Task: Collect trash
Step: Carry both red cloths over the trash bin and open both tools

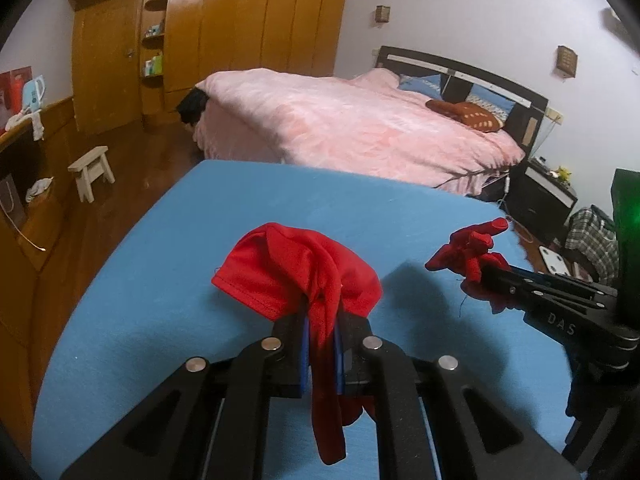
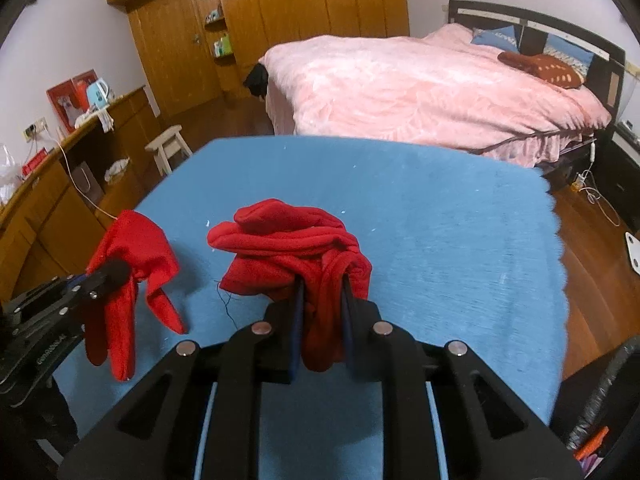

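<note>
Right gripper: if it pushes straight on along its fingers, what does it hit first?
The right gripper is shut on a bunched red cloth and points down at the blue table cover. The cloth hanging ahead of its fingers would likely press into that cover first; depth is hard to judge.

Hidden between the left fingers (image 1: 288, 336): the pinched middle of the red cloth (image 1: 296, 268). Too small to identify: wardrobe shelf items (image 1: 154, 65). Cropped: the white scale (image 2: 633, 250).

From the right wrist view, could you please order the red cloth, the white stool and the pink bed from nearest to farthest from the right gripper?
1. Red cloth: clamped in the right gripper jaws, over the blue table.
2. White stool: on the floor, beyond the table's far left corner.
3. Pink bed: farthest, upper right.
</note>
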A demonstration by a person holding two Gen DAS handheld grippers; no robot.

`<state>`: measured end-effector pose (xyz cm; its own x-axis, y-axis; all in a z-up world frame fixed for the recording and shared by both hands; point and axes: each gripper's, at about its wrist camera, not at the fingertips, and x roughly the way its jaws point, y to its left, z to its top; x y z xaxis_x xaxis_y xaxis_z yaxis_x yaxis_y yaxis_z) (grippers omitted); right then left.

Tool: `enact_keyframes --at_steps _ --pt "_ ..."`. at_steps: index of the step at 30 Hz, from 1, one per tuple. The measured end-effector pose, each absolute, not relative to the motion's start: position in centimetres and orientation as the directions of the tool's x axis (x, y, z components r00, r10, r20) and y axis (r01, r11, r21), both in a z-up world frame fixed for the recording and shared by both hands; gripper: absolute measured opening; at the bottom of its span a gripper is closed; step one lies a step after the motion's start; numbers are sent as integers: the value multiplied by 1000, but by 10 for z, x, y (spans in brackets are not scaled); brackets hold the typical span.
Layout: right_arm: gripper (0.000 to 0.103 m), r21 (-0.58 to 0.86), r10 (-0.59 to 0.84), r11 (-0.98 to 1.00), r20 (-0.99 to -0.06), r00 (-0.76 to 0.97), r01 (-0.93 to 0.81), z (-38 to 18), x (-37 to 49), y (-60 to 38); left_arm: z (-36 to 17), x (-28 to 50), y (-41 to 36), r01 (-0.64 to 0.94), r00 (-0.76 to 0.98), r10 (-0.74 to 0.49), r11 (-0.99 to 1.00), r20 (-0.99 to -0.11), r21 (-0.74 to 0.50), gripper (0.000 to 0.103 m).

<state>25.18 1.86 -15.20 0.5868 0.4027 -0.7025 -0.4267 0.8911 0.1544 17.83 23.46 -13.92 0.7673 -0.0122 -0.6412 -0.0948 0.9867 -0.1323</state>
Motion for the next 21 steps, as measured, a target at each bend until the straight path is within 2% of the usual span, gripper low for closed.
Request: enact_keyframes --at_steps 21 --pt "16 170 401 910 -595 696 -379 -86 200 -62 -79 158 147 55 796 -121 990 -593 -129 9"
